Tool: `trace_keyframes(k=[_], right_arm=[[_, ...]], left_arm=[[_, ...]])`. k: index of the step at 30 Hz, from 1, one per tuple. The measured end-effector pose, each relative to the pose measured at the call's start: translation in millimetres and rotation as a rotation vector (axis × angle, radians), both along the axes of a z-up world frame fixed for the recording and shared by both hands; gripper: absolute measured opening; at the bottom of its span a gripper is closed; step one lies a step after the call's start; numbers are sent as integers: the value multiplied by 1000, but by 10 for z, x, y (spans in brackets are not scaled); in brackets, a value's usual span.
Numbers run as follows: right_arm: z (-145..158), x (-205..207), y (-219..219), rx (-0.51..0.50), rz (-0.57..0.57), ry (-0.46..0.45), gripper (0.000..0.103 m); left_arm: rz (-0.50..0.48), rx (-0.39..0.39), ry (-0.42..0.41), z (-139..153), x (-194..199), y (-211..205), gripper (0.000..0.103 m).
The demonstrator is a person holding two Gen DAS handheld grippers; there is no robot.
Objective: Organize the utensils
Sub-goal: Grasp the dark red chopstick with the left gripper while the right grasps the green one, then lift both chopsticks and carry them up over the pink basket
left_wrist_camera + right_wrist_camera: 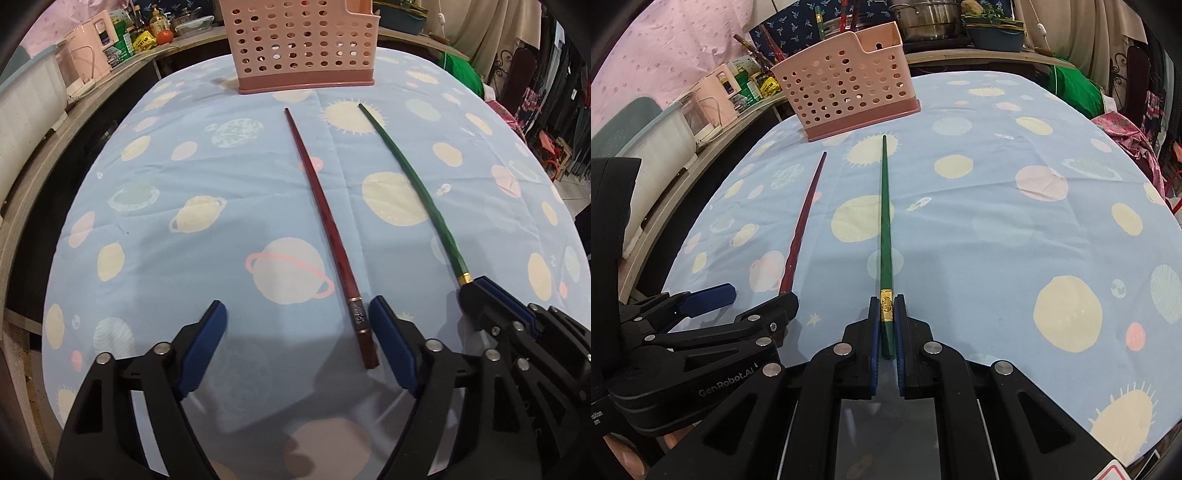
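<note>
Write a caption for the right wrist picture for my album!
Right tongs pinch the green chopstick on the planet tablecloth, pointing toward the pink basket.

Red chopstick (325, 225), green chopstick (885, 229), pink basket (303, 40), planet-print blue cloth (207, 166).

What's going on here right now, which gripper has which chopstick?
The right gripper is closed on the thick end of the green chopstick, which lies on the space-print tablecloth pointing toward the pink perforated utensil basket. The left gripper is open, its fingers set around the thick end of the red chopstick without gripping it. Both chopsticks lie on the cloth, outside the basket, which already holds a few utensils.
</note>
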State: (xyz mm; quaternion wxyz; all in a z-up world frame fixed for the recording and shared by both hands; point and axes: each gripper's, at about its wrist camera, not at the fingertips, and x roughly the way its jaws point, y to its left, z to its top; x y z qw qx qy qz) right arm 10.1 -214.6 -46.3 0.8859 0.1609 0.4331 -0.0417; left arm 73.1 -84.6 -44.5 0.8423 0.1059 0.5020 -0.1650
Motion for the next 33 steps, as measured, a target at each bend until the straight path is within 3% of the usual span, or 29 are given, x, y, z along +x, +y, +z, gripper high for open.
trace_keyframes(k=[3, 16, 33], right_arm=[[0, -21, 4, -1, 3, 1, 7], [-1, -36, 78, -1, 16, 2, 7], [220, -45, 180, -1, 54, -42, 7]], left_arm=[[-11, -12, 5, 12, -21, -14, 63], [14, -39, 8, 52, 10, 172, 8], [2, -2, 5, 149, -56, 199, 7]])
